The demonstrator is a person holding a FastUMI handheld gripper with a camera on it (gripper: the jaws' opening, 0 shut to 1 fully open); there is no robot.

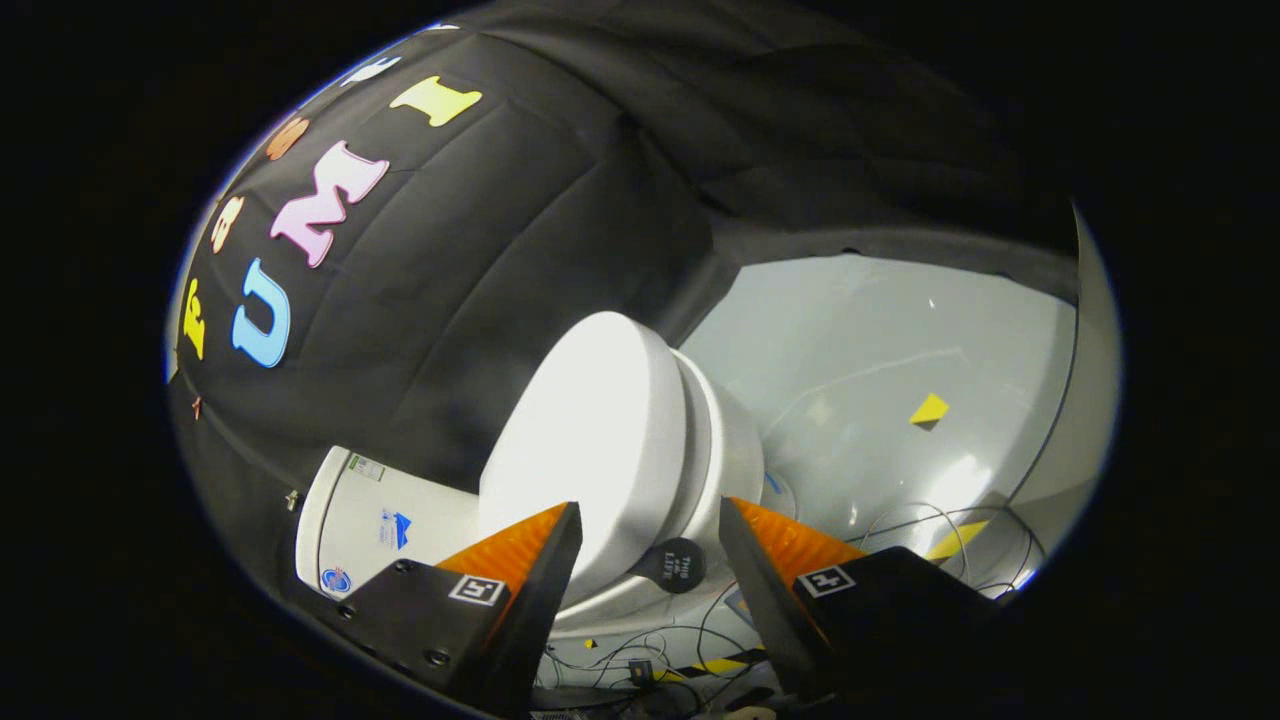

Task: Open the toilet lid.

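Just ahead of your hand-held gripper point(648, 525) sits the toilet lid point(590, 440) — closed on the toilet point(725, 450), its front edge near the spread, empty fingers. You look to be at the approach step. Next, ease forward and get a fingertip point(560, 530) under the lid's rim by the round black tab point(672, 565) — then lift.

1. White toilet lid point(590, 440), smooth and glossy, down flat on the seat, closed.
2. Lies just ahead of the fingers, front edge reaching between them.
3. Small round black tab point(672, 565) at the front rim.
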